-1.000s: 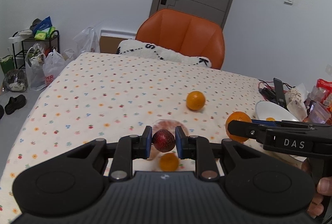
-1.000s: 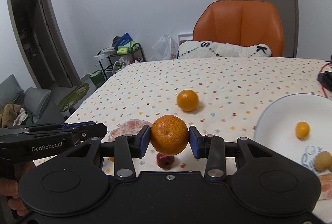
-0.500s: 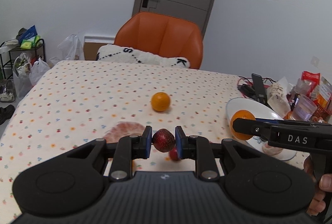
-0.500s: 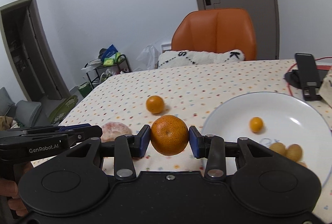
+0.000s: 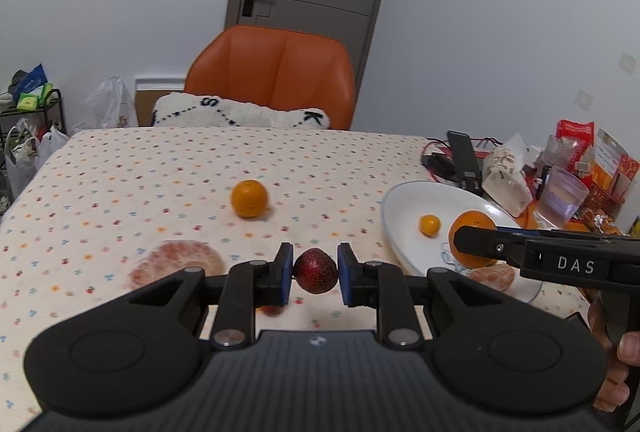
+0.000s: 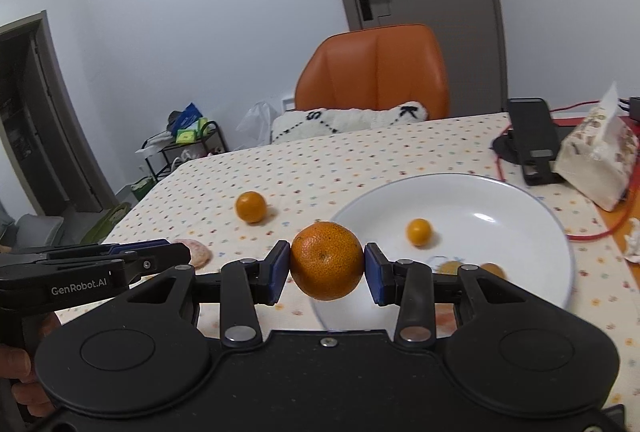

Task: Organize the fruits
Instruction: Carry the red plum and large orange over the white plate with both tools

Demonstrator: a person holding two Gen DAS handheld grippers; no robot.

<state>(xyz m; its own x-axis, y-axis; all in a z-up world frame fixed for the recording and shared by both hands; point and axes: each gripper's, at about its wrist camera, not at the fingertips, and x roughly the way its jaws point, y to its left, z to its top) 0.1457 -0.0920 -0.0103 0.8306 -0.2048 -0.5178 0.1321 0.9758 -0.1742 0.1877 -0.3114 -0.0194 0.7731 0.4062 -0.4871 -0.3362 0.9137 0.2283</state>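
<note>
My left gripper (image 5: 315,271) is shut on a small dark red fruit (image 5: 315,270), held above the patterned tablecloth. My right gripper (image 6: 327,261) is shut on a large orange (image 6: 327,260) at the near left rim of the white plate (image 6: 532,208). In the left wrist view that orange (image 5: 471,228) hangs over the plate (image 5: 404,200), part hidden by the right gripper's body. The plate holds a small kumquat (image 6: 419,231), two brownish fruits (image 6: 452,267) and a peeled citrus piece (image 5: 494,278). A second orange (image 5: 249,198) and a peeled pink citrus (image 5: 176,266) lie on the cloth.
An orange chair (image 5: 272,80) with a white cushion (image 5: 240,112) stands at the table's far edge. A phone on a stand (image 6: 534,144), red cables, a tissue pack (image 6: 598,160) and snack bags (image 5: 592,160) crowd the right side. Another red fruit (image 5: 272,309) lies under my left gripper.
Both grippers have swung right toward the white plate, each still holding its fruit. The large orange now hangs at the plate's rim, and the plate fills more of both views.
</note>
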